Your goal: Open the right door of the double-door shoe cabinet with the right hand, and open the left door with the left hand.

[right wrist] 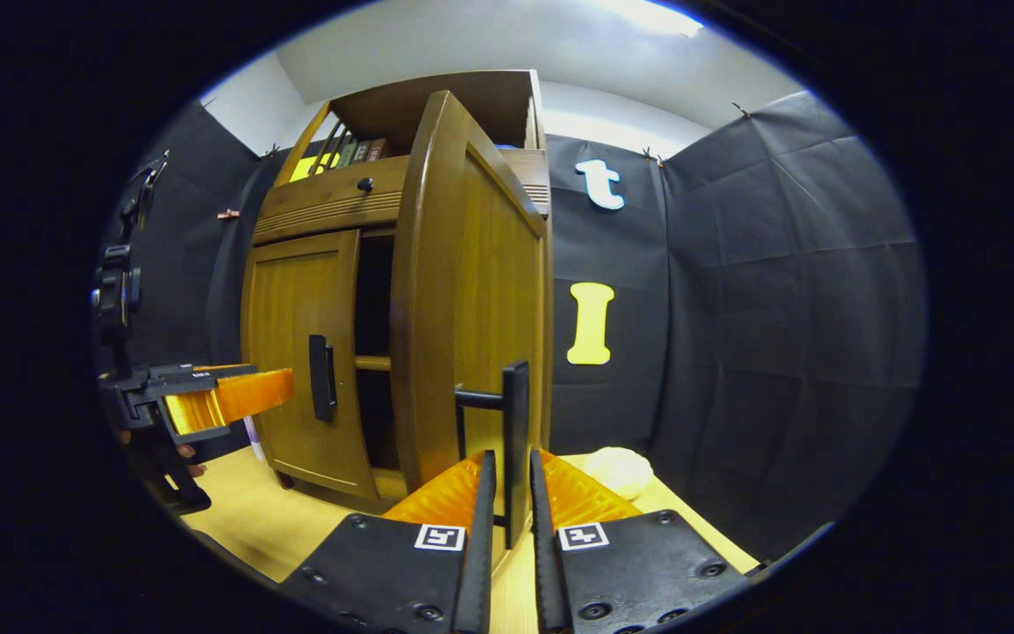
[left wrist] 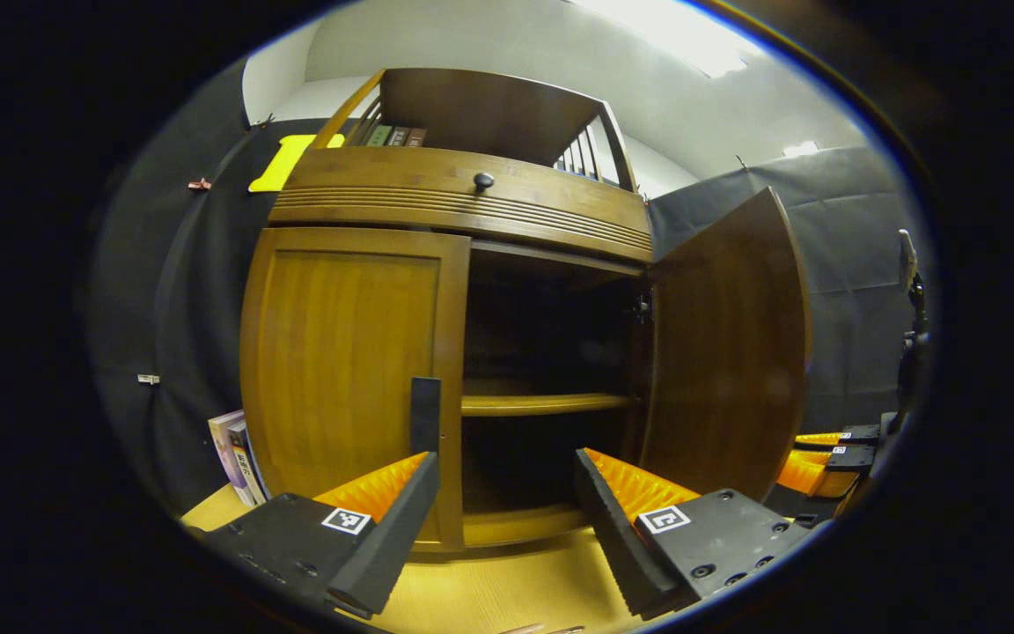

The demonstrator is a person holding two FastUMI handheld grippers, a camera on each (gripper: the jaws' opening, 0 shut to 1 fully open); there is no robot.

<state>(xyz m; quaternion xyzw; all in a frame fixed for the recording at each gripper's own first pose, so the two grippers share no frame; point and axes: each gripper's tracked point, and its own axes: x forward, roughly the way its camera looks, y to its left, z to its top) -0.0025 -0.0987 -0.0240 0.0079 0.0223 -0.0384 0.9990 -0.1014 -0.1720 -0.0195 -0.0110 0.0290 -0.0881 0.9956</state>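
Note:
The wooden shoe cabinet stands straight ahead in the left gripper view. Its left door is closed, with a black bar handle at its inner edge. My left gripper is open just in front of that edge; its left finger sits right below the handle without touching it. The right door is swung wide open. In the right gripper view, my right gripper is shut on the right door's black handle. The left gripper shows there beside the left door.
Inside the cabinet a shelf crosses the dark opening. A drawer with a black knob sits above the doors, books on top. More books lean left of the cabinet. A pale lump lies on the wooden surface.

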